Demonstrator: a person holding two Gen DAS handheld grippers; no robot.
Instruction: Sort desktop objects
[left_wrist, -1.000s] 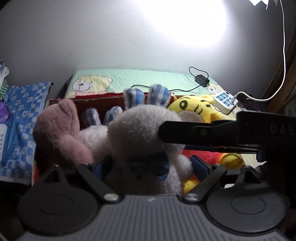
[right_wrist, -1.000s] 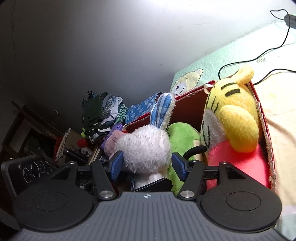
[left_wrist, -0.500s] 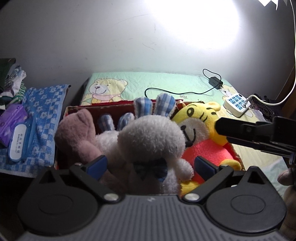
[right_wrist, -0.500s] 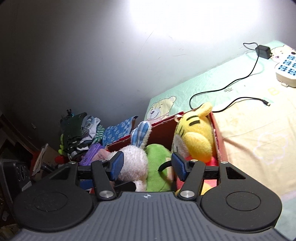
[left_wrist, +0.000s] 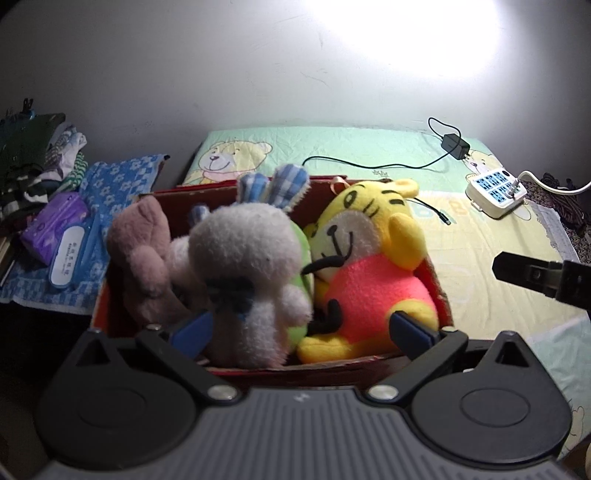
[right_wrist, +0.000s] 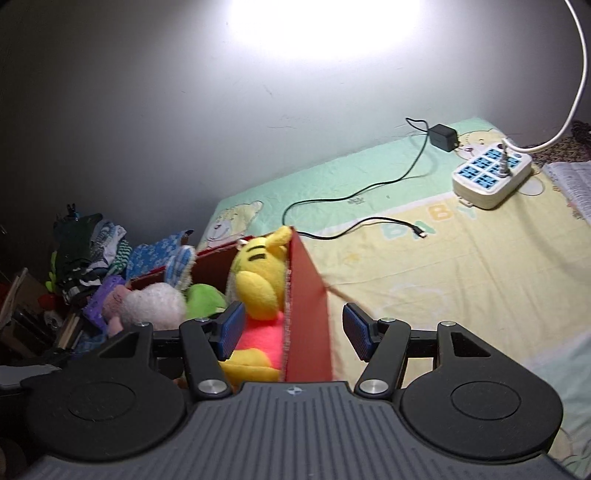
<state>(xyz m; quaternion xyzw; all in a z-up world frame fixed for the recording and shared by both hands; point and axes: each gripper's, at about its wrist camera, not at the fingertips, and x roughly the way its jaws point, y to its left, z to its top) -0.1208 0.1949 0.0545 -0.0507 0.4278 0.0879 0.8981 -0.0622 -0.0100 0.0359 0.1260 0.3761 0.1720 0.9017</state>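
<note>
A red box (left_wrist: 295, 373) sits on the mat and holds a white bunny (left_wrist: 247, 258) with blue checked ears, a yellow tiger (left_wrist: 369, 266) in a pink shirt, a pink bear (left_wrist: 140, 251) and a green plush (left_wrist: 301, 251). My left gripper (left_wrist: 301, 328) is open at the box's near edge, its fingers on either side of the bunny and tiger without touching them. My right gripper (right_wrist: 293, 334) is open too, with the right wall of the red box (right_wrist: 306, 314) between its fingers. The right wrist view also shows the tiger (right_wrist: 258, 273) and the bunny (right_wrist: 155, 306).
A white power strip (right_wrist: 491, 177) and a black charger (right_wrist: 443, 136) with a loose cable lie on the bear-print mat (right_wrist: 461, 266) to the right. Left of the box are a blue flowered towel (left_wrist: 107, 184), a purple packet (left_wrist: 51, 225) and piled clothes (left_wrist: 33, 158).
Both grippers have drawn back from the toys. The left one has opened wider. The right one has swung right, from around the bunny to the box's right wall.
</note>
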